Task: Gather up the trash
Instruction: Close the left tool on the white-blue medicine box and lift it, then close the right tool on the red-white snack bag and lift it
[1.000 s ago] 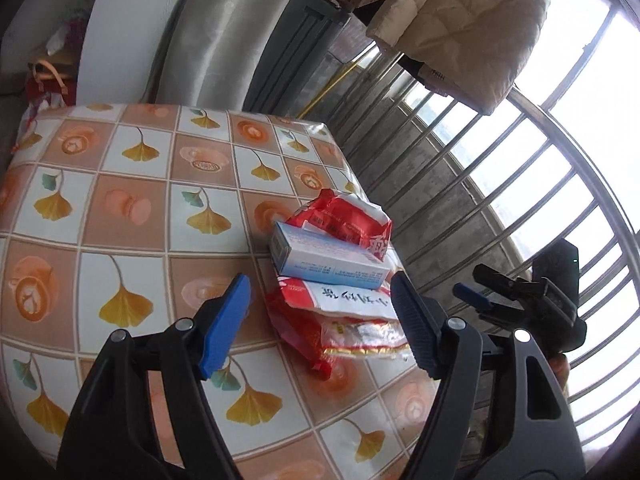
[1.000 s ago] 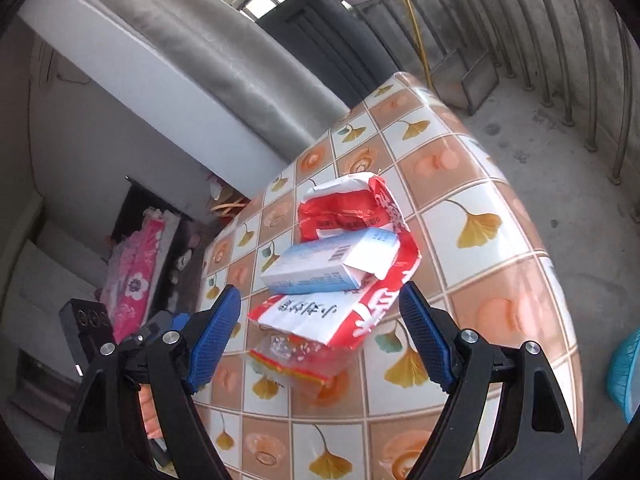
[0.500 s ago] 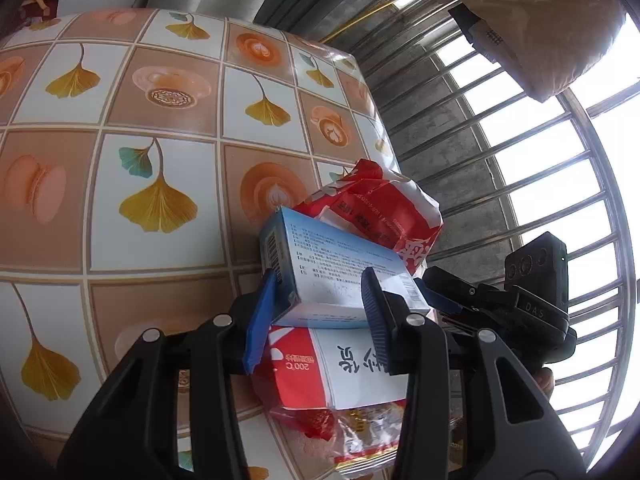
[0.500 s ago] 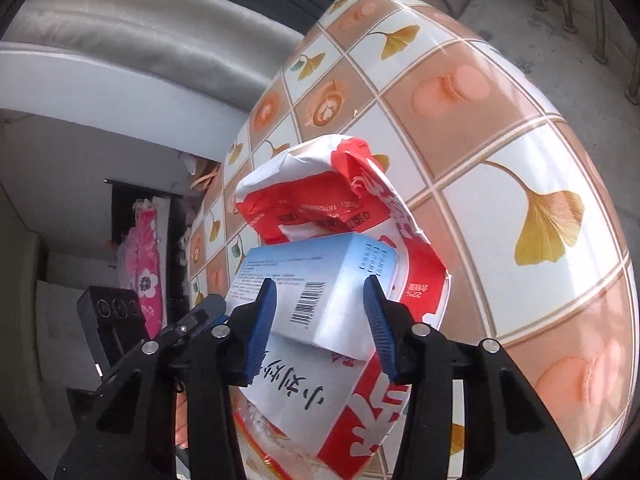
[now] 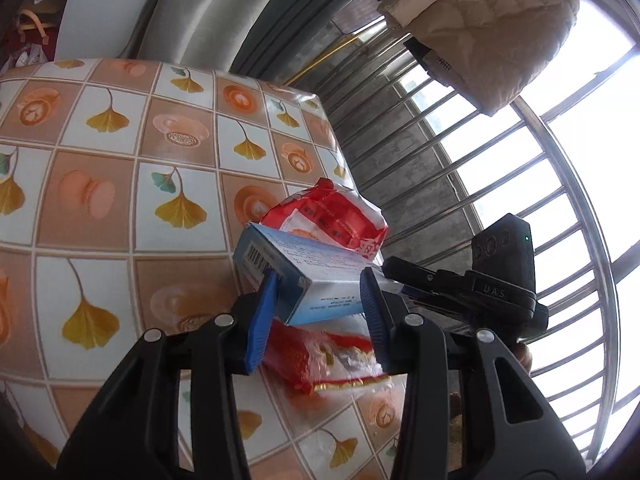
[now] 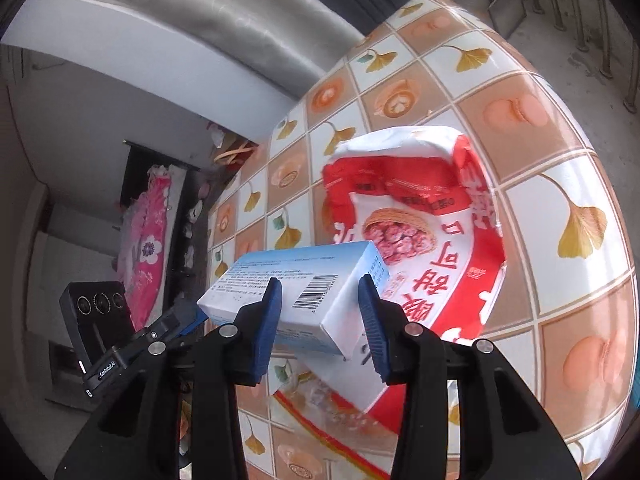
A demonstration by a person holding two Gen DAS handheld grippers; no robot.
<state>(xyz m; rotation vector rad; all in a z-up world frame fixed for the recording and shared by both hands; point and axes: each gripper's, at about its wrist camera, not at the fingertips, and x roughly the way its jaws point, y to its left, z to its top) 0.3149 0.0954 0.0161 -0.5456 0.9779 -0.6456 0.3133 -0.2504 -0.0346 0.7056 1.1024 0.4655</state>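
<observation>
A blue and white cardboard box point(image 5: 308, 272) is held a little above a red and white snack bag point(image 5: 332, 212) that lies on the ginkgo-patterned table point(image 5: 100, 200). My left gripper point(image 5: 318, 280) is shut on one end of the box. My right gripper point(image 6: 320, 286) grips the other end, its jaws still closing, with the pads pressed on the box point(image 6: 296, 264). The bag point(image 6: 420, 208) lies open and crumpled under the box. Each view shows the other gripper's fingers at the far end of the box: the right gripper point(image 5: 400, 276) and the left gripper point(image 6: 188, 320).
The bag lies near the table's edge, with a metal railing point(image 5: 500, 184) just beyond. A quilted beige coat point(image 5: 492, 20) hangs above the railing. A grey curtain point(image 5: 200, 12) stands behind the table. Pink bedding point(image 6: 144, 232) lies past the far side.
Both grippers came in from open on either side and closed on the box's two ends. The box has risen off the bag and tilted.
</observation>
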